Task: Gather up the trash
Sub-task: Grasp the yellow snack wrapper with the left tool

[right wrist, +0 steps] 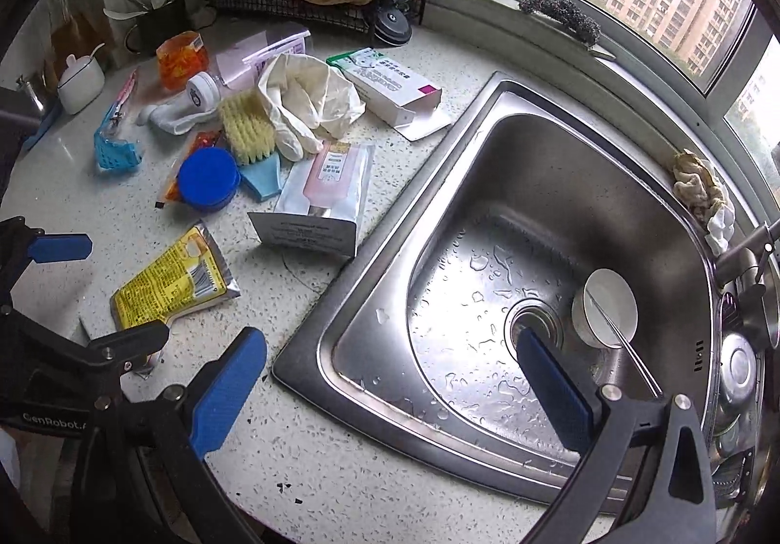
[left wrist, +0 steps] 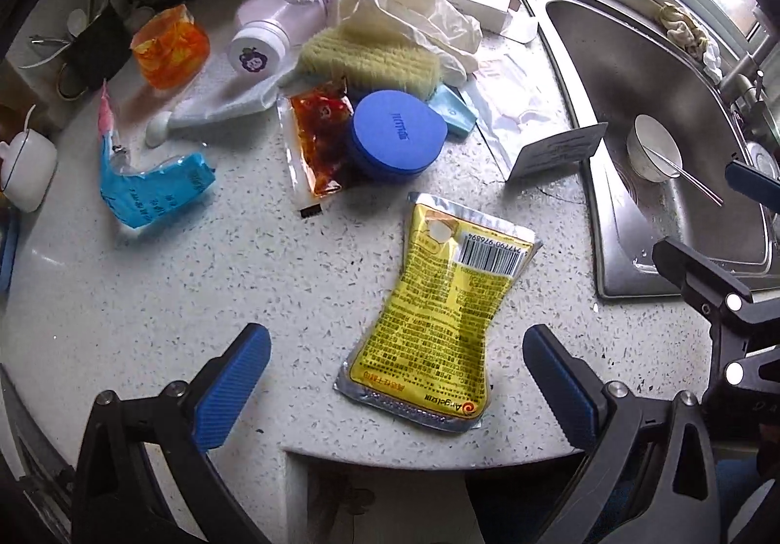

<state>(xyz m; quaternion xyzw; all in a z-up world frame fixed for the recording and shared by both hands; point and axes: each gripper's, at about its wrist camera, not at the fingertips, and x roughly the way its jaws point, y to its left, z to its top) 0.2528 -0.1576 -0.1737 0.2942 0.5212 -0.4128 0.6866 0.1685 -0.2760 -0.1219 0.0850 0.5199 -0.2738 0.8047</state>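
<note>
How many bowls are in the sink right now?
1: a white bowl near the drain, with chopsticks laid across it. Others may hide beyond the right edge.

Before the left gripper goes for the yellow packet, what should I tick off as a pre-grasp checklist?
1. Left gripper open: ok, fingers spread wide and empty.
2. Yellow packet lined up: ok, its lower end lies between the fingers.
3. Packet free of clutter: ok, it lies flat on the speckled counter, apart from the blue round tin and the red sauce sachet.
4. Right gripper out of the way: ok, open and empty at the edge of the sink.
5. Packet near the counter's front edge: ok, all of it rests on the surface.
6. Trash bin located: cannot tell, none in either view.
</note>
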